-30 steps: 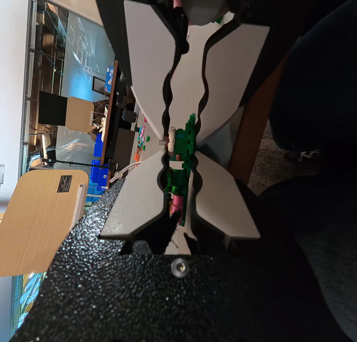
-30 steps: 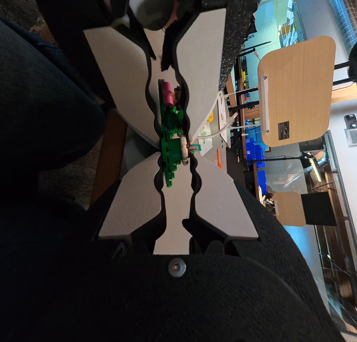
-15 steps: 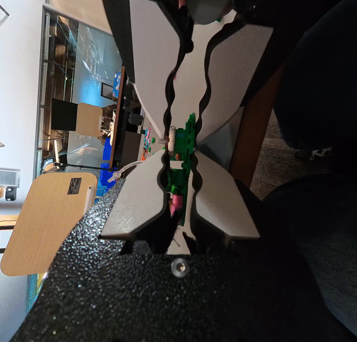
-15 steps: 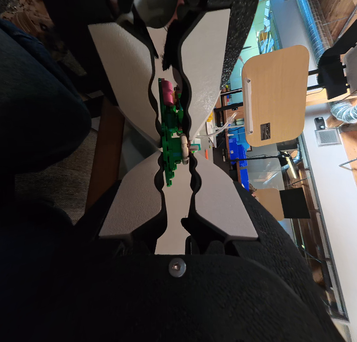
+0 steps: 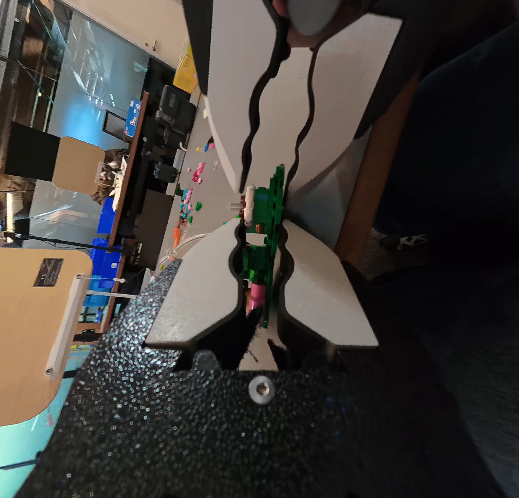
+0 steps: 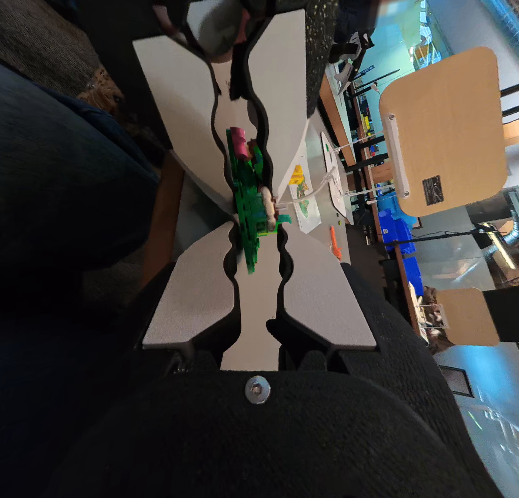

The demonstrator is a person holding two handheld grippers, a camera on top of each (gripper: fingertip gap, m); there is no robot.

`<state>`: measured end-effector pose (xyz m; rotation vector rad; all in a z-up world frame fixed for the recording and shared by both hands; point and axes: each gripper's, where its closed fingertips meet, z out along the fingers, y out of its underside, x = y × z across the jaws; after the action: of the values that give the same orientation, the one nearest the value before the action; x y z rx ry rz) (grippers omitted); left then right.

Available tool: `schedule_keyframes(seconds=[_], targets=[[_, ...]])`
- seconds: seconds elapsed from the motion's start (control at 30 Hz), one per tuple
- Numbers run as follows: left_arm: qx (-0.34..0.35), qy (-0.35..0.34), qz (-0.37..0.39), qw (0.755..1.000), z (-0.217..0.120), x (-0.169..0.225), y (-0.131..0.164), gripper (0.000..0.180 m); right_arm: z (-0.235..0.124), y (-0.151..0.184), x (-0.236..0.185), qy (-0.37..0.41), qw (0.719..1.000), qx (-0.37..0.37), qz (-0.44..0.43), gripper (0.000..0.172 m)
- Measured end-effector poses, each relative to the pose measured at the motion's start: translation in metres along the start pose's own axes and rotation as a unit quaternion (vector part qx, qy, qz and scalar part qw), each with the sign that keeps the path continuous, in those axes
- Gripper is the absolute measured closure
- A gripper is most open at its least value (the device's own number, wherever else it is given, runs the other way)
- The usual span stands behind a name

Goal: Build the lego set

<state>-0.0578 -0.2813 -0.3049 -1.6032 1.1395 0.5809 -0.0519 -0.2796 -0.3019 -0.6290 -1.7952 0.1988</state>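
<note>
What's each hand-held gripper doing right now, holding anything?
Left hand-held gripper: closed on the green brick assembly.
Right hand-held gripper: closed on the same green brick assembly, from the opposite end.

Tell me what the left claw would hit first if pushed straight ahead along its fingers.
Most likely the other claw, whose fingers face it tip to tip. Both grip the same green brick model, with the left claw closed on its near end. Depth between the tips is unclear.
</note>
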Motion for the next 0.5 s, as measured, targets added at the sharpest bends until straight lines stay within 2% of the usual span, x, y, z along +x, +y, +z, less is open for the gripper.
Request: schedule_keyframes(seconds=[0.13, 0.27, 0.5], targets=[[0.007, 0.019, -0.025, 0.999, -0.0004, -0.0021, 0.0009, 0.158, -0.0062, 0.0002, 0.0020, -0.005, 1.000, 0.018, -0.002, 0.147], [0.012, 0.040, -0.039, 0.998, -0.0002, -0.0024, -0.0004, 0.158, -0.0106, -0.0051, -0.0009, -0.004, 0.998, 0.045, -0.047, 0.162], [0.014, 0.055, -0.044, 0.997, 0.0005, -0.0020, -0.0011, 0.158, -0.0094, -0.0024, -0.0008, -0.006, 0.997, 0.039, -0.070, 0.165]])
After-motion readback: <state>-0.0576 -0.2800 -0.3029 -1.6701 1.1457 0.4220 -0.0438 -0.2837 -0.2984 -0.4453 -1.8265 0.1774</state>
